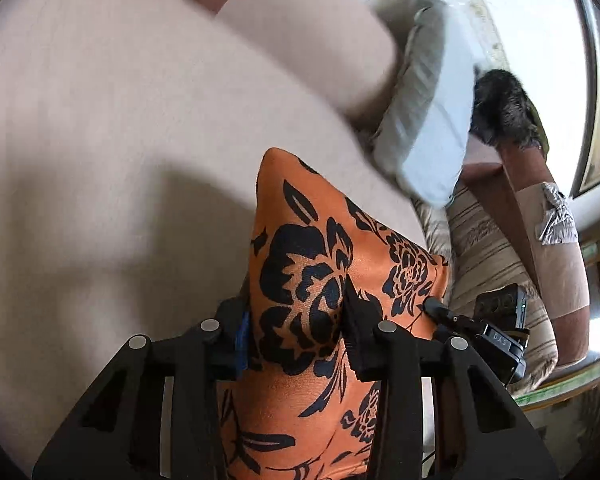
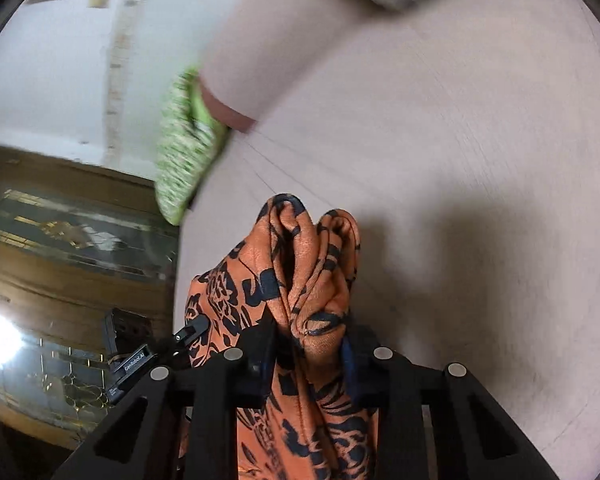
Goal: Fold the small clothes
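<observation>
An orange cloth with a black flower print is held between both grippers above a pale pink sofa seat. My left gripper is shut on one part of the cloth, which stands up past the fingers. In the left wrist view the other gripper shows at the cloth's right edge. My right gripper is shut on a bunched, folded part of the same cloth. The left gripper shows at the left in the right wrist view.
The sofa seat fills most of both views. A grey-white cushion and a dark furry thing lie at the sofa's right end. A green patterned cushion lies at the other end. A glass-topped wooden table stands beside the sofa.
</observation>
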{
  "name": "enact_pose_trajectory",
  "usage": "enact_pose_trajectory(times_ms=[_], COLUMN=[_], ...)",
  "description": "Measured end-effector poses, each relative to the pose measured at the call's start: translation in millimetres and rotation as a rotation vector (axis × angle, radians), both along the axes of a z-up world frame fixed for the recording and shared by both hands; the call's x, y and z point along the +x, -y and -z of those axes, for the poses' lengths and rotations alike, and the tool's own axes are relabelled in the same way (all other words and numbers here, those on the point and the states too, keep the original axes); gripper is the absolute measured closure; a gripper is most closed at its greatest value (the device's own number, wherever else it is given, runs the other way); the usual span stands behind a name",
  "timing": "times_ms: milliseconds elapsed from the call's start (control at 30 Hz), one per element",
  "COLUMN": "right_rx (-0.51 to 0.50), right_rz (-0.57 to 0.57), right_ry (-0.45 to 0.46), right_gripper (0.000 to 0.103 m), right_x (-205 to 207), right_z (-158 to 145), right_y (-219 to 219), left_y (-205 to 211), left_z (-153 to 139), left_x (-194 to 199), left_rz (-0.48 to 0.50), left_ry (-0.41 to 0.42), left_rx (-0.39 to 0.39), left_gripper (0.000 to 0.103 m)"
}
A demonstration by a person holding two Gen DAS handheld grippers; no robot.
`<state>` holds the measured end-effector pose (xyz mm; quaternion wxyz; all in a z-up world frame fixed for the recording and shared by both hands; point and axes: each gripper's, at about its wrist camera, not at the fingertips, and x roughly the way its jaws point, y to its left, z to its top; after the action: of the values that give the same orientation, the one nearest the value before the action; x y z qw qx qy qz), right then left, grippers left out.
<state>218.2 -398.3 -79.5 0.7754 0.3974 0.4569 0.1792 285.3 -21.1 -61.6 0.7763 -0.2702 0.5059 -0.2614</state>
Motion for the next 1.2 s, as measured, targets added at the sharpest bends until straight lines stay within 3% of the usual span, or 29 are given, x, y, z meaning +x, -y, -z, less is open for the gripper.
enact_pose_trajectory(times_ms=[67, 133, 200, 233, 300, 367, 433, 500, 567, 667, 733, 800, 867, 933, 1000, 1033, 1133, 1200], right_rx=[-0.042, -0.058, -0.051, -0.046, -0.041, 0.01, -0.008, -0.076, -0.163, -0.256, -0.275, -0.293, -0.358, -0.412, -0.429, -0.477, -0.532, -0.482], right_rz=[-0.003, 0.003, 0.022, 0.017, 0.015, 0.023, 0.03, 0.047, 0.059, -0.009, 0.003, -0.013, -0.014, -0.01, -0.034, -0.045, -0.061, -0.044], right_ry=[0.036, 0.033, -0.038, -0.074, -0.162, -0.139, -0.068, 0.009, 0.043, -0.063, -0.107, -0.136, -0.172, -0.215, -0.213, -0.225, -0.234, -0.244], right_gripper=[0.077, 0.076, 0.074, 0.074, 0.074, 0.074, 0.071, 0.04, 0.033, 0.033, 0.033, 0.041, 0.043, 0.05, 0.079, 0.083, 0.085, 0.085], right_x=[23.8, 51.1, 76.5, 85.5, 92.4, 84.2, 60.0, 29.3, -3.3, -34.1, -53.7, -61.9, -66.4, -68.7, -71.7, -72.1, -71.5, -71.8], right_z=[-11.0, -6.2, 16.6, 29.4, 54.6, 51.2, 28.0, 0.6, -15.5, -1.2, 13.7, 24.8, 29.6, 31.9, 25.6, 22.8, 35.1, 44.4], right_y=[-0.2, 3.2, 5.4, 4.4, 3.5, 7.6, 12.4, 10.4, -1.8, -25.0, -34.0, -47.5, -60.9, -68.1, -74.9, -80.0, -84.4, -81.2], left_y=[12.0, 24.4, 29.2, 27.2, 12.7, -10.4, -29.8, -42.1, -41.3, -24.3, -16.3, -7.2, -0.6, 5.0, 15.5, 20.4, 27.1, 29.8], left_z=[-3.7, 11.3, 34.3, 46.4, 51.9, 39.3, 23.6, 14.7, 20.0, 40.5, 51.4, 57.0, 55.2, 54.9, 50.3, 48.4, 53.0, 42.4], left_x=[28.1, 53.0, 60.1, 58.2, 47.3, 26.2, 3.7, -20.3, -40.0, -63.7, -79.8, -88.5, -96.9, -102.6, -105.5, -107.6, -108.7, -116.7], left_rz=[-0.009, -0.011, -0.048, -0.047, -0.036, -0.077, -0.11, -0.143, -0.115, -0.048, -0.052, -0.052, -0.079, -0.064, -0.06, -0.052, -0.048, -0.043], left_ry=[0.005, -0.03, -0.07, -0.096, -0.126, -0.117, -0.063, -0.028, -0.043, -0.088, -0.094, -0.106, -0.077, -0.085, -0.057, -0.039, -0.031, 0.004], left_rx=[0.034, 0.098, 0.209, 0.228, 0.126, 0.11, 0.109, 0.131, 0.154, 0.18, 0.219, 0.221, 0.251, 0.244, 0.309, 0.351, 0.42, 0.468], left_gripper=[0.065, 0.058, 0.057, 0.053, 0.05, 0.05, 0.033, 0.027, 0.027, 0.027, 0.027, 0.028, 0.038, 0.064, 0.068, 0.068, 0.068, 0.068])
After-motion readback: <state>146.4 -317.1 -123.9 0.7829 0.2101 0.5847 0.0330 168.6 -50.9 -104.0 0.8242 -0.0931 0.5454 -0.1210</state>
